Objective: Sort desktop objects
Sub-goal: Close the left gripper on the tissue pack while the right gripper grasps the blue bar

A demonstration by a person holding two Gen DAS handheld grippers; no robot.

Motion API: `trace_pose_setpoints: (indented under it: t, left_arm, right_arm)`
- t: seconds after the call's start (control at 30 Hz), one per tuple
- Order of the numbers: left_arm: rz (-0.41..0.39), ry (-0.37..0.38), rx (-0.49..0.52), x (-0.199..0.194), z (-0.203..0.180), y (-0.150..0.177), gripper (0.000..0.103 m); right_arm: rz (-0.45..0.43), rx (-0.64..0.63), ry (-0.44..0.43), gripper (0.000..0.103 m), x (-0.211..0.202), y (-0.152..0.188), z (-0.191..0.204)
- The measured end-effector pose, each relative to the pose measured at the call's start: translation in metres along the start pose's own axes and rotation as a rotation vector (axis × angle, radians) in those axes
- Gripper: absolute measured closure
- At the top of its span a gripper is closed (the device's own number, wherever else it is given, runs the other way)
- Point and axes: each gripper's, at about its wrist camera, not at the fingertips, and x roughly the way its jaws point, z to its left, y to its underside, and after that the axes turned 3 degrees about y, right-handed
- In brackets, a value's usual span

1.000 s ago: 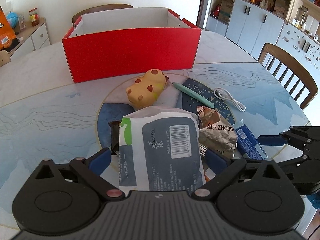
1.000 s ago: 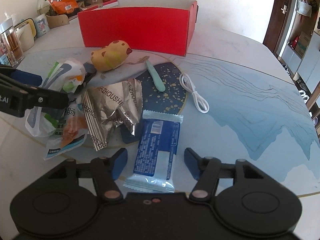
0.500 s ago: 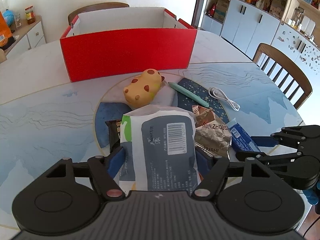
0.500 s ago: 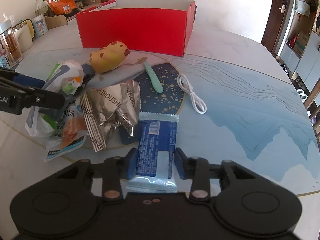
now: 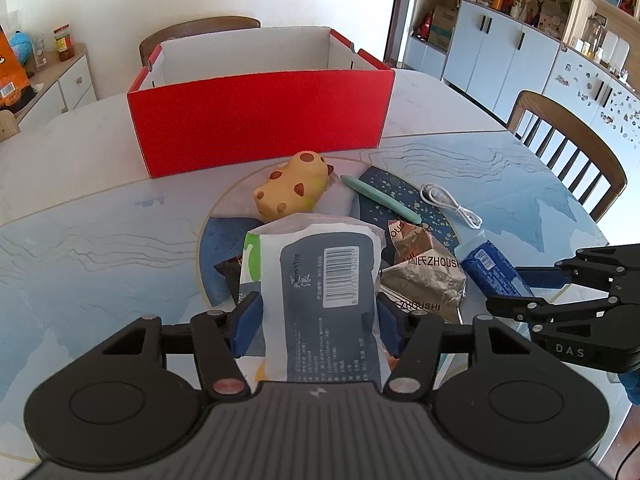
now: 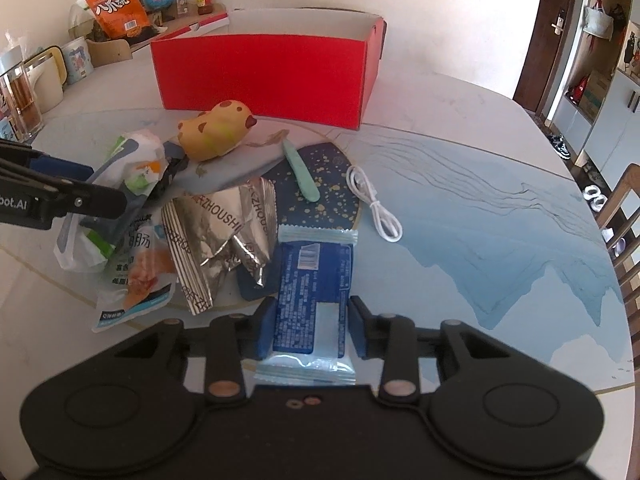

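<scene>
My left gripper is shut on a white and grey tissue pack, which also shows in the right wrist view. My right gripper is shut on a blue snack packet, also seen in the left wrist view. A red box stands open behind the pile; it also shows in the right wrist view. A yellow spotted toy, a green pen, a white cable and a silver wrapper lie on the table.
An orange and white food pouch lies under the pile. Wooden chairs stand at the table's right and behind the box. Jars, cups and a snack bag sit on a counter at the far left.
Both grippers closed from open onto their packets. The left one now holds the tissue pack, the right one the blue snack packet. Both views rose slightly.
</scene>
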Motion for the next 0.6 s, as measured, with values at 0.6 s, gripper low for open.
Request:
trace_pose_setpoints:
  t: [0.6]
  left_arm:
    - [-0.030, -0.012, 0.008, -0.017, 0.003, 0.000, 0.047]
  right_arm:
    - [-0.050, 0.012, -0.026, 0.066, -0.025, -0.011, 0.002]
